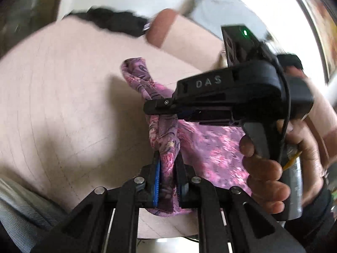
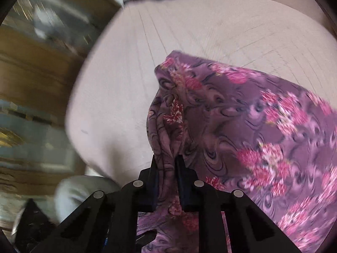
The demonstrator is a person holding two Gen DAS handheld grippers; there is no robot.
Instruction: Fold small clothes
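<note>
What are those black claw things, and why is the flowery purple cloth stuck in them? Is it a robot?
No robot, just a person holding a grabbing tool in each hand. Each tool carries a camera that looks along its two fingers, so each picture comes from one tool. In the left tool's picture, the left gripper pinches the purple flowery cloth, and you can see the right gripper and the person's hand holding it. In the other picture, the right gripper pinches the same cloth. Underneath lies a pale bed cover.

Room beyond the pale surface (image 2: 126, 84) is smeared; floral cloth (image 2: 263, 126) runs off-frame.
</note>
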